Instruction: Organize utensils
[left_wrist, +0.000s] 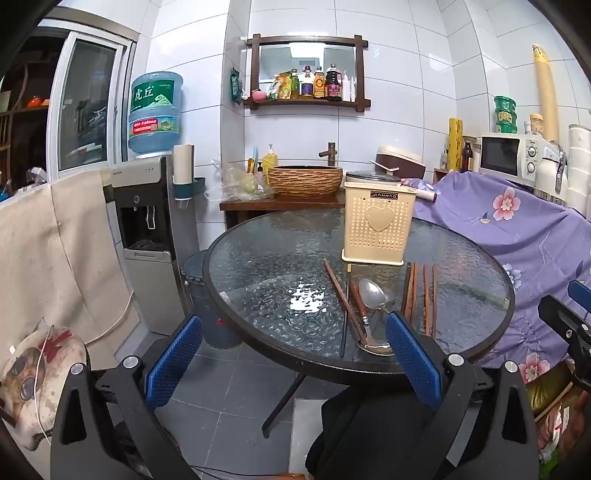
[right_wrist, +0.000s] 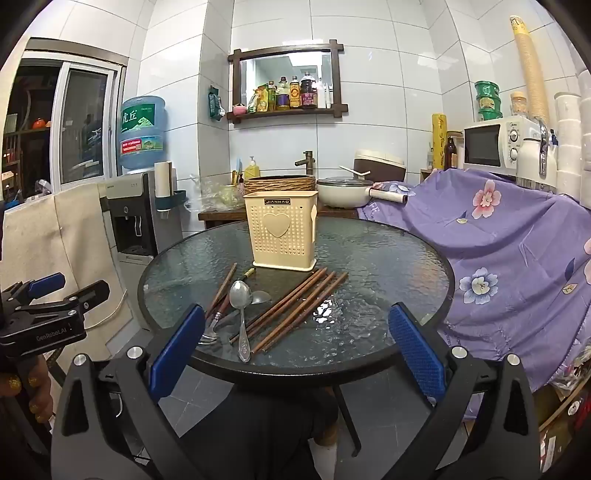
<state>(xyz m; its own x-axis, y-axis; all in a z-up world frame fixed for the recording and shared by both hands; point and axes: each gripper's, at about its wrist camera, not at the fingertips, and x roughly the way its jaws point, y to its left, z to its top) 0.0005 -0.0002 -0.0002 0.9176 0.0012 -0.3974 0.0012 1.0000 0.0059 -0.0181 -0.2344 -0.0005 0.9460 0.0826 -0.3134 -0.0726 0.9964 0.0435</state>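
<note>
Both the left tongs (left_wrist: 293, 360) and the right tongs (right_wrist: 295, 350) are held spread wide with nothing between their blue pads, short of the near rim of the round glass worktop (right_wrist: 388, 266). Ahead of the right tongs a cream perforated utensil holder (right_wrist: 282, 232) with a raised heart on its face is seen standing upright, and between it and the tongs reddish-brown wooden chopsticks (right_wrist: 295, 306) are laid in a loose diagonal bundle. Just left of these, two silver spoons (right_wrist: 241, 306) are crossed over further chopsticks
</note>
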